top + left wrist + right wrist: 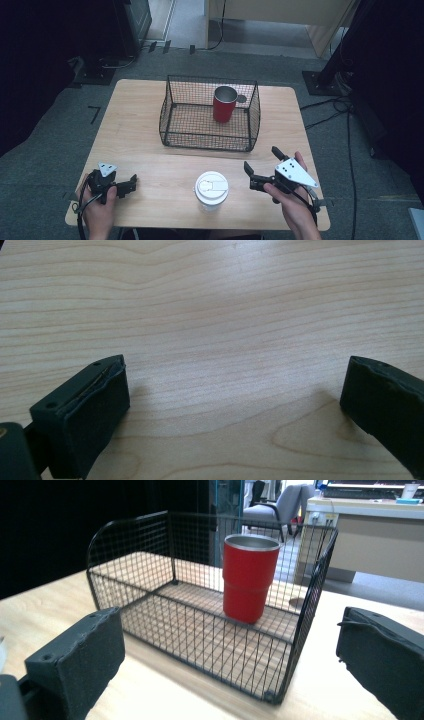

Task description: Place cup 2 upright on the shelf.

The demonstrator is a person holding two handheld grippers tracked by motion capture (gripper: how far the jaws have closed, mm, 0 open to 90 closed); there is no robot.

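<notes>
A red metal cup (224, 104) (248, 577) stands upright inside a black wire basket (172, 127) (300, 635) in the middle of the wooden table (150, 160). A white lidded paper cup (211, 189) stands near the front edge, between my two hands. My right gripper (261, 159) (230, 665) is open just right of the paper cup, its jaws wide apart, pointing toward the basket with nothing between them. My left gripper (132, 184) (235, 405) rests low at the table's front left, open over bare wood (225, 315).
The basket's near wall (200, 645) faces my right gripper, with a strip of bare table before it. Past the far edge of the table are grey floor, cables (330, 107) and dark stands. A desk (370, 540) and a chair (280, 507) lie beyond.
</notes>
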